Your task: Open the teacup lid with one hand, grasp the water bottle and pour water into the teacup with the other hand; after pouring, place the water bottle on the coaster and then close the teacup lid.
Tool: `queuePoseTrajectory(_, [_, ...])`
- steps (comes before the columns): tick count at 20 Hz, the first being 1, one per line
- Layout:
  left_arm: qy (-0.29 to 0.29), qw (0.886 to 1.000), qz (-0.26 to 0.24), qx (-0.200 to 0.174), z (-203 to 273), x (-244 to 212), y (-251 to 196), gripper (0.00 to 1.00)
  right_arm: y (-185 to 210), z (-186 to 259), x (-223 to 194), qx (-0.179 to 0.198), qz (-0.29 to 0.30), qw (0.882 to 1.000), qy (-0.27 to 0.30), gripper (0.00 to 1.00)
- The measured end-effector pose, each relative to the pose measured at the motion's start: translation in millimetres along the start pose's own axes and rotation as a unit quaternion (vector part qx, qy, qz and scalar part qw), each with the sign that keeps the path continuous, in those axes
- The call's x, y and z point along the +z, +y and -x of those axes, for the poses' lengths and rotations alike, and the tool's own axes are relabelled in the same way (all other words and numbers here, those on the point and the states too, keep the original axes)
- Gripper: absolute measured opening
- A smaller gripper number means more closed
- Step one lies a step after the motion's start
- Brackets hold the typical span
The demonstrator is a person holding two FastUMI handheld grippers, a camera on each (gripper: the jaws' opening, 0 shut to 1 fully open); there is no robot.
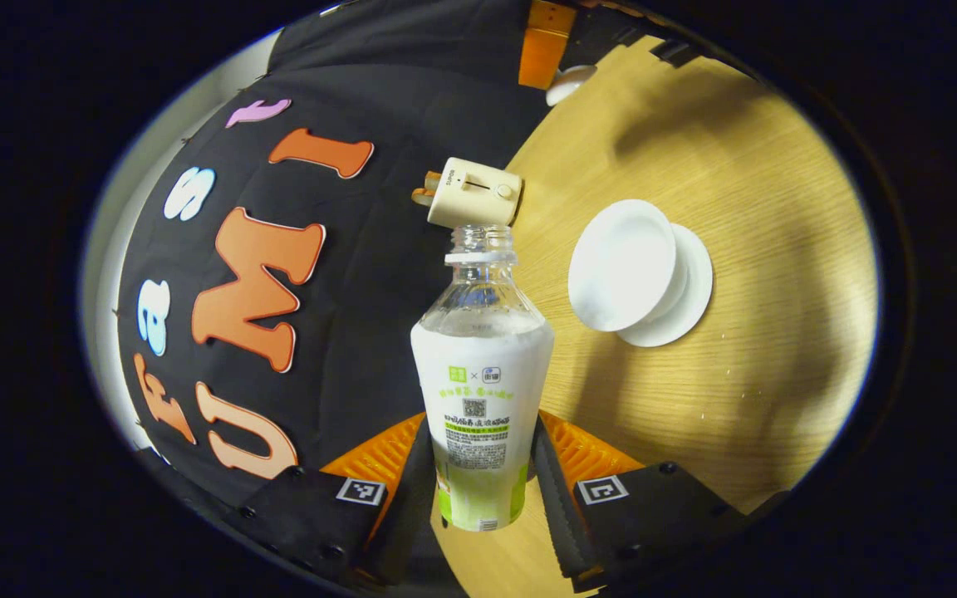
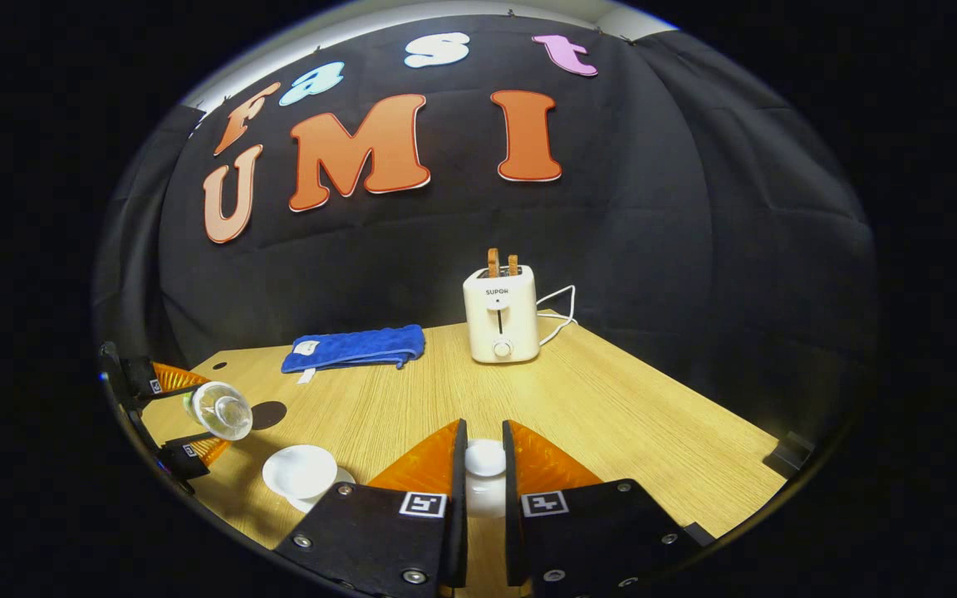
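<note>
Clamped between the left gripper's (image 1: pixel 483 465) fingers, the uncapped clear plastic water bottle (image 1: pixel 481 374) hangs tilted beside the open white porcelain teacup (image 1: pixel 624 264). Right gripper (image 2: pixel 484 490) pinches the white lid (image 2: pixel 485 458) above the wooden table (image 2: pixel 611 415).

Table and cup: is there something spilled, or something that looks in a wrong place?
A few small drops lie on the table near the cup. The bottle, uncapped, is held in the left tool. The lid is off the cup, in the right tool.
</note>
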State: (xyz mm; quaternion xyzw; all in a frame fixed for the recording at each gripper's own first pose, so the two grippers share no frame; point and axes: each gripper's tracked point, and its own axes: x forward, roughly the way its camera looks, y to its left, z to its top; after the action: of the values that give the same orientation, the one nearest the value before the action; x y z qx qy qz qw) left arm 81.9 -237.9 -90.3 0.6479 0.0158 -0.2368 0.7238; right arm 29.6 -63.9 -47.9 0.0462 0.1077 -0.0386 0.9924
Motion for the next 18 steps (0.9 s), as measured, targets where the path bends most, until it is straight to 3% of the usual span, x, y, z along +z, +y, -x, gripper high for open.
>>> queuePoseTrajectory(1, [0.004,1.0,-0.014,-0.002,-0.2,-2.8,0.0,0.7,0.5,0.0,0.5,0.001,0.0,1.0,0.0,0.18])
queuePoseTrajectory(3, [0.009,0.999,-0.04,-0.009,1.9,-4.9,0.7,0.72,-1.8,0.4,-0.6,-0.001,-0.001,1.0,0.002,0.18])
queuePoseTrajectory(5, [0.01,0.998,-0.062,-0.009,-0.4,-5.5,3.9,0.65,-3.0,0.3,-2.0,-0.003,0.0,1.0,0.004,0.14])
queuePoseTrajectory(6, [0.012,0.997,-0.069,-0.009,0.0,-5.7,3.7,0.69,-3.1,0.1,-2.2,-0.003,0.001,1.0,0.005,0.18])
queuePoseTrajectory(10, [0.018,0.994,-0.108,-0.013,0.5,-9.0,8.4,0.65,-1.1,1.4,-0.9,0.001,-0.001,1.0,0.004,0.18])
queuePoseTrajectory(12, [0.019,0.991,-0.131,-0.018,0.8,-8.6,9.7,0.69,-1.2,1.2,-1.7,0.001,-0.001,1.0,0.005,0.18])
queuePoseTrajectory(17, [0.016,0.979,-0.199,-0.033,-3.4,-1.4,9.6,0.65,-3.5,1.2,-2.9,-0.001,0.0,1.0,0.007,0.18])
queuePoseTrajectory(18, [0.016,0.977,-0.211,-0.032,-3.8,-0.3,11.1,0.69,-3.2,1.5,-2.8,-0.001,0.001,1.0,0.007,0.18])
